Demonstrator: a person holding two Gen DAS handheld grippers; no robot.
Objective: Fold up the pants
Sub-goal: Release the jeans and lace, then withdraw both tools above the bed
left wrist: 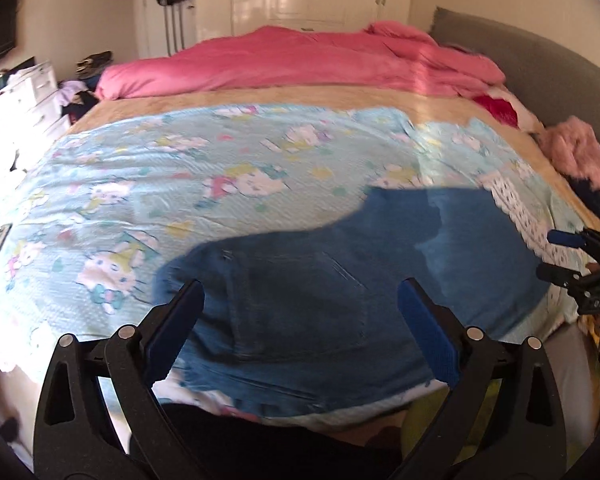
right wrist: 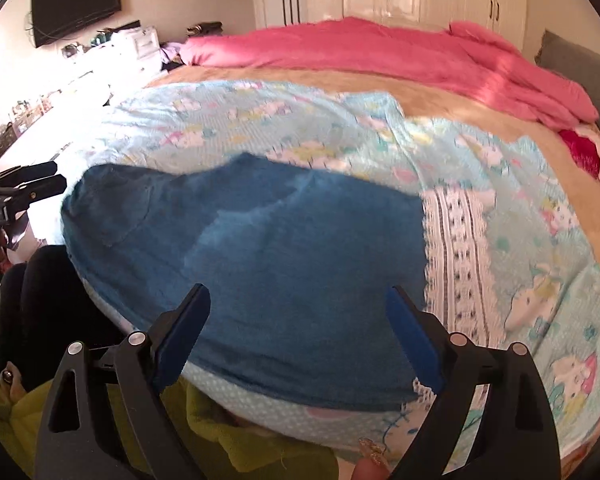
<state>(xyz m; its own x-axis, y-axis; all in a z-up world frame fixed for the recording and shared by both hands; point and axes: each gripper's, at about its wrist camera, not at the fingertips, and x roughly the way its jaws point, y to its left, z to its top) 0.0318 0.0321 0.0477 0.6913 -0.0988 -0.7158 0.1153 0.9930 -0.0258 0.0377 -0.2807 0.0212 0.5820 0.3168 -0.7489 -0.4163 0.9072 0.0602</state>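
Note:
Blue denim pants lie in a folded bundle on the light blue cartoon-print sheet near the bed's front edge. They also show in the right wrist view. My left gripper is open and empty, above the waist and pocket end. My right gripper is open and empty, above the other end of the pants, near the sheet's white lace trim. The right gripper also shows at the right edge of the left wrist view. The left gripper shows at the left edge of the right wrist view.
A pink duvet is bunched across the far side of the bed. A grey headboard stands at the right, with pink and red items beside it. White drawers and clutter stand left. A TV hangs on the wall.

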